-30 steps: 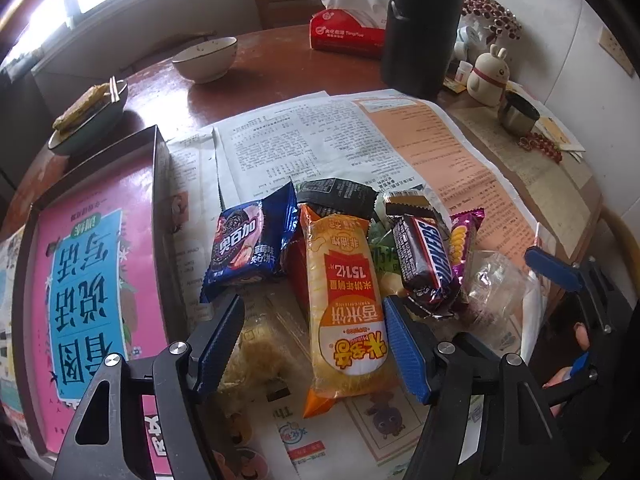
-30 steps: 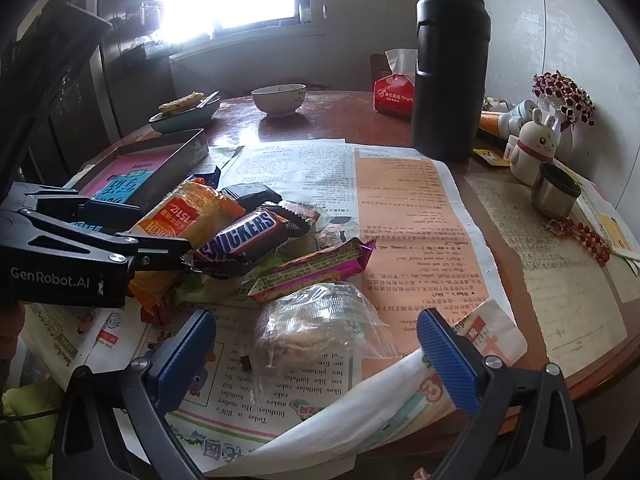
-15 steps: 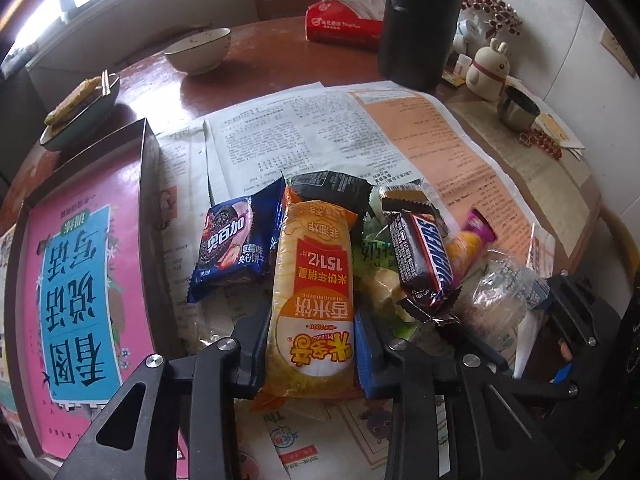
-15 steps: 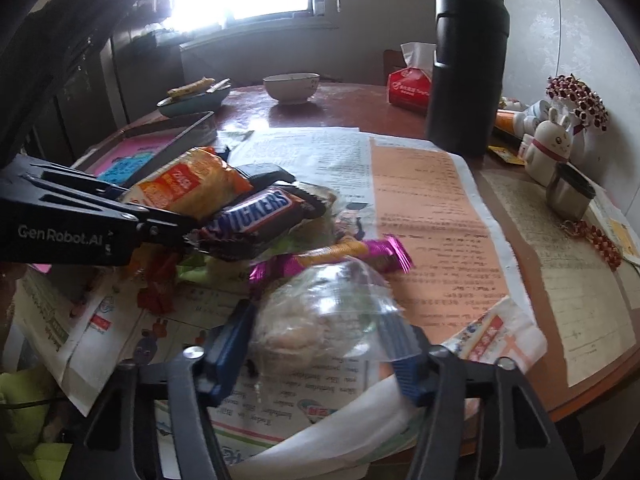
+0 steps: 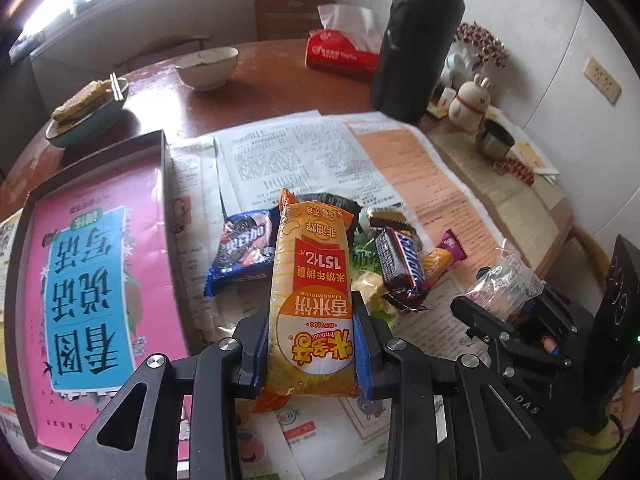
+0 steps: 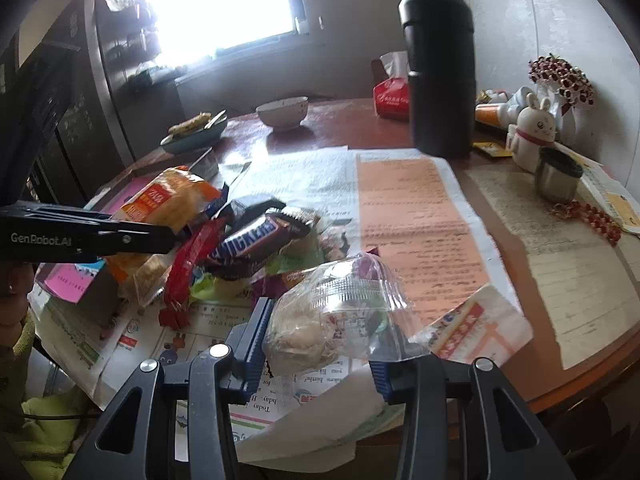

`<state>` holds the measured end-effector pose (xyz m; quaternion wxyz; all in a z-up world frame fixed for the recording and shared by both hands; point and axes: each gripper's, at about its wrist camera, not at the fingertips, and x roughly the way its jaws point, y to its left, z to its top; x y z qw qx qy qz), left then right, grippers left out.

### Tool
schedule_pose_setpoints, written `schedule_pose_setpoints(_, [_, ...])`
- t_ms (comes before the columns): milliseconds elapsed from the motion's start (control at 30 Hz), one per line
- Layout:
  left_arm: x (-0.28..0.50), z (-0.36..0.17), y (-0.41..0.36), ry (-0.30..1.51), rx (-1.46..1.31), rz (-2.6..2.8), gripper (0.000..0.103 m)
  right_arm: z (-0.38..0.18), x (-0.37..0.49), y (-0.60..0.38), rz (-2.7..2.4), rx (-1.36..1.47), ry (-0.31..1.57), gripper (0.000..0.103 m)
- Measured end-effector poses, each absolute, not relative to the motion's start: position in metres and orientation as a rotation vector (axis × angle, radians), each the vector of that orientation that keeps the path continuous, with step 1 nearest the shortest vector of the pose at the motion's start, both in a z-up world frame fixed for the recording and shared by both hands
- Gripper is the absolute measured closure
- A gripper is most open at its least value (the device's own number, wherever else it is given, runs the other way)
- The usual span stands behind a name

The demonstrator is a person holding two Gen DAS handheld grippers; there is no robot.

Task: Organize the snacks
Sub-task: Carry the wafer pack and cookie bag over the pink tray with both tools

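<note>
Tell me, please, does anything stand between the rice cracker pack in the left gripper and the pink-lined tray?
Nothing visible does. The rice cracker pack is clamped in the left gripper, and only flat newspaper and the tray wall lie between.

Far table: bare wood (image 5: 280, 80) is blocked only by 1 bowl (image 5: 207, 67) and 1 plate (image 5: 86, 114).
Left side: the tray's raised wall (image 5: 163, 168) is met.
Centre: open newspaper (image 5: 288, 156) is left beyond the snack pile (image 5: 396, 264).
Right rear: passage is barred by 1 black flask (image 6: 438, 76).
</note>
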<state>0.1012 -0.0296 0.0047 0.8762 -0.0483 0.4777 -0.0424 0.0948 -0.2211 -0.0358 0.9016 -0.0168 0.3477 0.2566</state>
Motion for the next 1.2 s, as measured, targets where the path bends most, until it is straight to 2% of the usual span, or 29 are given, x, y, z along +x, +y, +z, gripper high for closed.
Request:
schedule_pose_setpoints(500, [0.073, 0.032, 0.008, 0.915, -0.163, -0.059, 0.068, 0.003, 0.078, -0.211, 0.578, -0.017, 0.639, 0.059])
schedule_pose_setpoints(1200, [0.026, 0.045, 0.102, 0.840, -0.285, 0.097, 0.068, 0.043, 0.057, -0.111, 0.804, -0.095, 0.589, 0.059])
